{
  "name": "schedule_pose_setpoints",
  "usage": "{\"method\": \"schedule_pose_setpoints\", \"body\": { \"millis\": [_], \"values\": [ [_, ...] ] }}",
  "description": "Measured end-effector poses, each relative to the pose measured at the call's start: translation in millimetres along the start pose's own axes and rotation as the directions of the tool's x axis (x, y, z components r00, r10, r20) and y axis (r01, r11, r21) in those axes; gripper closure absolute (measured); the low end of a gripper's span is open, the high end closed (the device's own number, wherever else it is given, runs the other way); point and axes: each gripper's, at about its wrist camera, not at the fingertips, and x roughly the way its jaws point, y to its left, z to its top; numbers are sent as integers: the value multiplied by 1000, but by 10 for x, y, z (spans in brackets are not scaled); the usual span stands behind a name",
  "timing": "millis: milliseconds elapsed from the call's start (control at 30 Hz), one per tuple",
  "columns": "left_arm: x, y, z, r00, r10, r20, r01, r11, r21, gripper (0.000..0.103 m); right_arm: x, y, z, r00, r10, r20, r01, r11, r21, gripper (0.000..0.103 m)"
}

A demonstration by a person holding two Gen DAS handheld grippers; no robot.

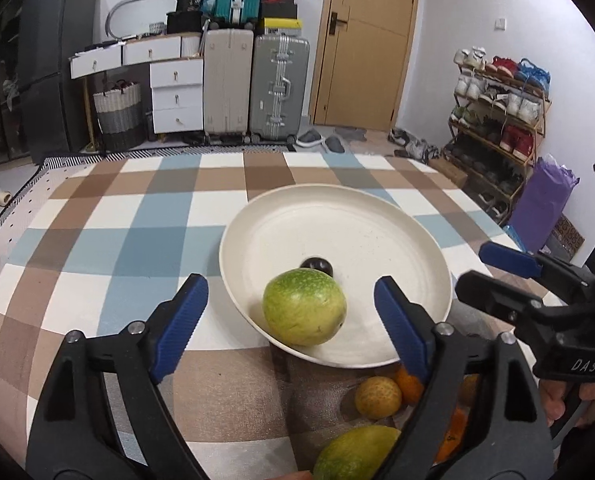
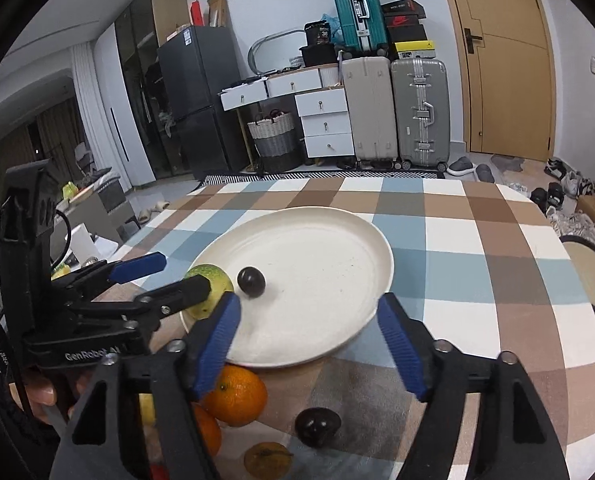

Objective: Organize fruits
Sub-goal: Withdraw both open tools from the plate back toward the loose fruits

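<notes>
The left claw [image 1: 291,312] stands spread wide, its blue pads on either side of the green fruit [image 1: 303,306] without touching it; the fruit rests on the cream plate [image 1: 377,216] beside a small dark fruit [image 1: 317,266]. The right claw [image 2: 307,338] gapes empty over the plate's near rim. Both tilt downward over the checked counter [image 1: 97,240].

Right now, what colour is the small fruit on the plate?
Dark purple, nearly black small fruit; clearest in the right wrist view.
</notes>
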Motion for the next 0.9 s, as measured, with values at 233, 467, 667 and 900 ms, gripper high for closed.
{"method": "schedule_pose_setpoints", "body": {
  "millis": [233, 467, 667, 900],
  "values": [
    [-152, 76, -49, 999, 32, 13, -31, 999, -15, 1, -74, -5, -53, 1000, -7, -1, 7, 1000, -17, 0],
    [-321, 3, -127, 998, 41, 57, -42, 999, 13, 1, -161, 44, -94, 1000, -15, 20, 16, 999, -48, 0],
    [-430, -4, -199, 997, 46, 59, -46, 999, -5, 1, -248, 49, -127, 999, -19, 49, 22, 998, -59, 0],
    [-605, -67, -325, 995, 61, 73, -63, 998, 14, 1, -364, 52, -184, 997, -39, 70, 43, 997, -66, 0]
  ]
}}
